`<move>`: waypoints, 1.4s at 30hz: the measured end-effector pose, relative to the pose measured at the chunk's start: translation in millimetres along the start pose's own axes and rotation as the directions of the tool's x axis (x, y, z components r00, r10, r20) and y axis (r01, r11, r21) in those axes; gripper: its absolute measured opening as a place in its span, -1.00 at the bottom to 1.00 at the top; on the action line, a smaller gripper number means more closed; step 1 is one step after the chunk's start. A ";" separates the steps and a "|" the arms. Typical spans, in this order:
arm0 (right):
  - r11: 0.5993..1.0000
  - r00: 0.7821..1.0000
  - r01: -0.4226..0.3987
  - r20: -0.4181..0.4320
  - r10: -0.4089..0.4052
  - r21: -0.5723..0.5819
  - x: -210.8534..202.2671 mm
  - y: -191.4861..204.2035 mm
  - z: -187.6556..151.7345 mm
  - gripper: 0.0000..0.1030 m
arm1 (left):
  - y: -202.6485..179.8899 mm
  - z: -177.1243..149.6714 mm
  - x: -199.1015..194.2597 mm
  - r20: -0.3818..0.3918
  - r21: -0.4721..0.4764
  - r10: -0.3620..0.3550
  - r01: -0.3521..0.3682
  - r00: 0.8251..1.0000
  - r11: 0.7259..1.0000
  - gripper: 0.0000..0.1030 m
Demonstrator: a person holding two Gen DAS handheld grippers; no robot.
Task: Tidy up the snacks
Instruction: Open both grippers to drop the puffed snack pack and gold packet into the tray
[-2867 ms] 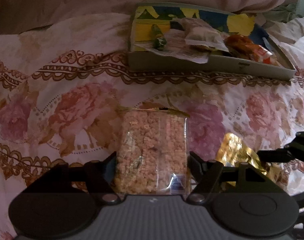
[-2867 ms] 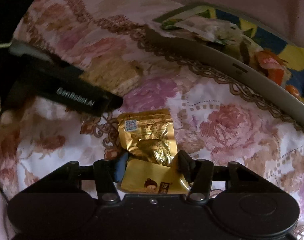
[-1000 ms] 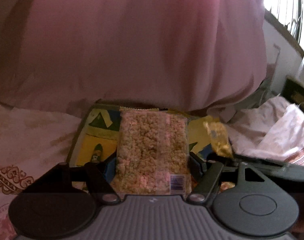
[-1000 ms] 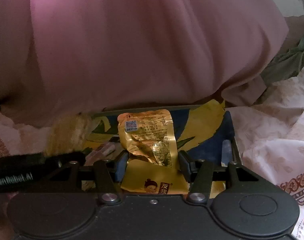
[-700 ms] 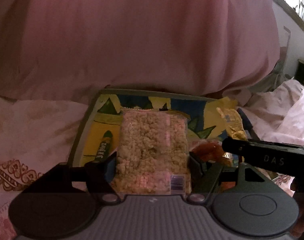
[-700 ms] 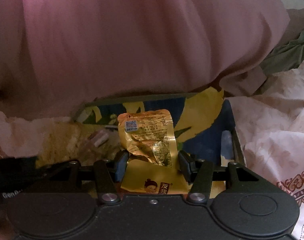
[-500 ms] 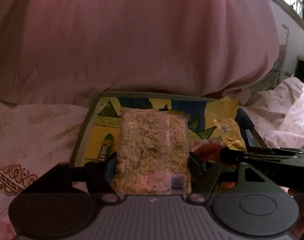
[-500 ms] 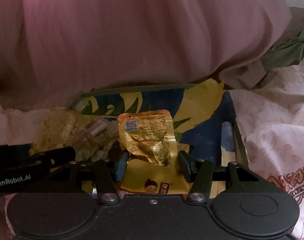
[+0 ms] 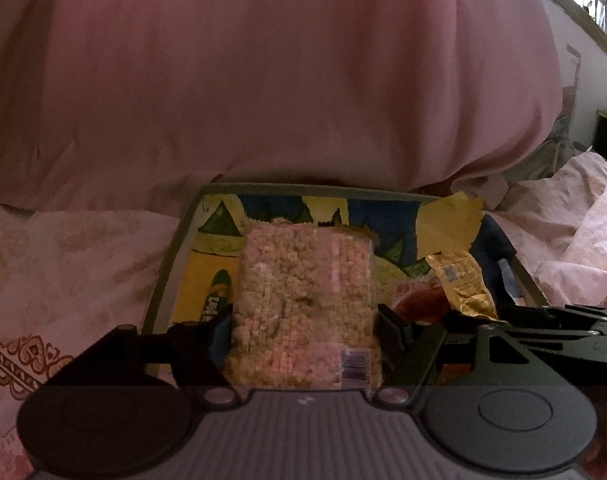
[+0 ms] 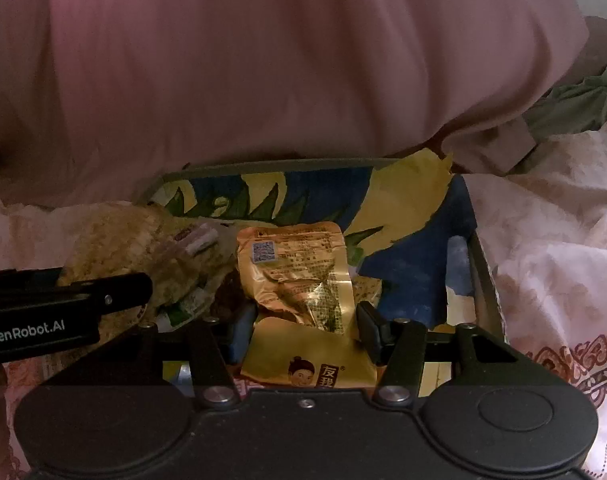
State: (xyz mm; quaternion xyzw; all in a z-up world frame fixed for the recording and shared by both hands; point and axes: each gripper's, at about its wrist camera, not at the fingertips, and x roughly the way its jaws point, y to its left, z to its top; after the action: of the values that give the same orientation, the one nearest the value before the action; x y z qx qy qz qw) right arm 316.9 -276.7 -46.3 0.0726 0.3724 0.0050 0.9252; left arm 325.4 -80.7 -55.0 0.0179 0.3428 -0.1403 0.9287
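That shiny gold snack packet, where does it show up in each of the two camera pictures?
Left wrist view: the gold packet sits right of centre, poking out of the right gripper, over the tray.
Right wrist view: the gold packet is at centre, pinched in the right gripper.
Shared landmark: the yellow-and-blue tray under the pink pillow.

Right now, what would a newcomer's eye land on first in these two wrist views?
Each gripper holds a snack over the colourful tray: the left gripper grips a clear pack of puffed-rice cake, the right gripper a crinkled gold packet. Behind the tray, a big pink pillow fills the upper half of both views.
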 end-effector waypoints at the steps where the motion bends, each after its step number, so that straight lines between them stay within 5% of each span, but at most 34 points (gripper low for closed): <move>1: 1.000 1.000 0.001 -0.002 -0.001 -0.001 0.3 0.3 0.0 0.11 | 0.2 -0.1 0.3 -0.002 -0.002 0.000 0.000 1.000 1.000 0.47; 14: 1.000 1.000 -0.003 -0.011 0.003 -0.009 0.5 2.0 -0.2 0.17 | 2.2 -0.2 1.9 -0.014 -0.014 -0.005 0.005 1.000 1.000 0.49; 27: 1.000 0.999 0.001 0.041 -0.002 0.006 -22.8 -1.6 8.4 0.58 | 6.7 6.8 -17.0 0.036 -0.053 -0.004 0.006 0.999 0.999 0.67; 42: 0.998 0.982 0.025 0.184 -0.033 0.050 -96.5 -13.2 20.1 0.97 | 9.2 17.4 -77.4 0.142 -0.095 0.072 -0.059 0.987 0.994 0.99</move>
State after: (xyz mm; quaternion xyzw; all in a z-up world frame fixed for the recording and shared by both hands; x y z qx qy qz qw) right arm 260.5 -298.6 32.7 0.0893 0.2859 -0.0241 0.9538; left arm 282.7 -54.9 7.4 -0.0229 0.2797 -0.0951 0.9551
